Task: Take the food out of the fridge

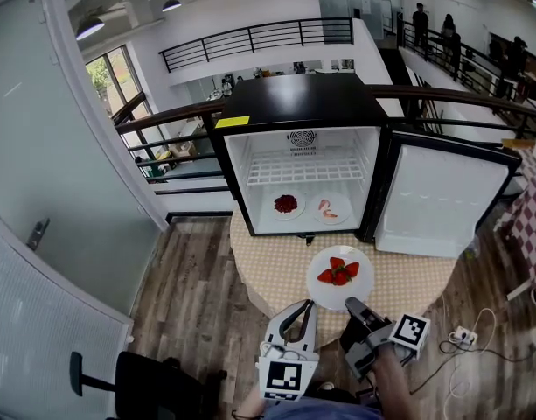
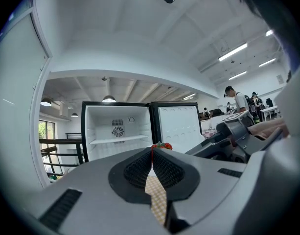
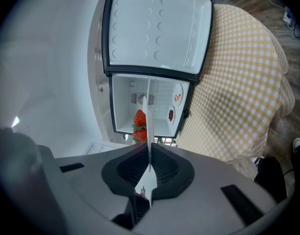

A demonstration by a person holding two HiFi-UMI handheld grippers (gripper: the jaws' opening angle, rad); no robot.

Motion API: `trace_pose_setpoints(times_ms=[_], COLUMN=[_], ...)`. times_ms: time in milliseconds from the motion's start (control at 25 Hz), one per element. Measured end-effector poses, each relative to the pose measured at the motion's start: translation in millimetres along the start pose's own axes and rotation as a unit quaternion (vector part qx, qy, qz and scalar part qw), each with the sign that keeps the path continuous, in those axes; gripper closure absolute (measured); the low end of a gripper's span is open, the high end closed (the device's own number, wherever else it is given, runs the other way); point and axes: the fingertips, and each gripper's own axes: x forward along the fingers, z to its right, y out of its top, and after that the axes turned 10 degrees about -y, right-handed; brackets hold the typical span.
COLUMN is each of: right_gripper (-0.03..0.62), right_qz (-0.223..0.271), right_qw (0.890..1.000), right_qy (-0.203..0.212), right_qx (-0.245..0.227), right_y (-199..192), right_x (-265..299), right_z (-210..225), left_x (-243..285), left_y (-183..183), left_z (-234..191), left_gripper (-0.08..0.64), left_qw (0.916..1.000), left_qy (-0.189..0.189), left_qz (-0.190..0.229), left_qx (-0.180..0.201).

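The black mini fridge (image 1: 302, 103) stands open on a round table with a yellow checked cloth (image 1: 416, 283). Inside it lie a plate of dark red food (image 1: 287, 205) and a plate of pink food (image 1: 328, 209). A white plate of strawberries (image 1: 339, 274) is over the table in front of the fridge. My right gripper (image 1: 352, 305) is shut on its near rim; in the right gripper view the plate's edge (image 3: 149, 106) runs between the pads, with the strawberries (image 3: 140, 126) beside it. My left gripper (image 1: 299, 310) is just left of it, shut and holding nothing (image 2: 152, 153).
The fridge door (image 1: 442, 201) swings wide to the right over the table. A black chair (image 1: 141, 381) stands at the lower left on the wood floor. A power strip (image 1: 464, 334) and cable lie at the right. A dark railing (image 1: 171, 116) runs behind the fridge.
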Motion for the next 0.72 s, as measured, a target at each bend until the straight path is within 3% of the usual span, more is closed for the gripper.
trace_pose_setpoints(times_ms=[360,720], right_gripper=[0.567,0.566], right_qz=[-0.008,0.01], right_qw=[1.0,1.0], right_qy=[-0.005,-0.006], right_qx=[-0.001,0.008], right_y=[-26,-70], right_x=[1,21], right_z=[3,-11], left_x=[-21,-63], left_y=[2,5], left_z=[5,-27], left_gripper=[0.545,0.545], left_qw=[0.9992,0.9974], left_qy=[-0.015,-0.04], left_qz=[0.008,0.016], left_qx=[0.037,0.058])
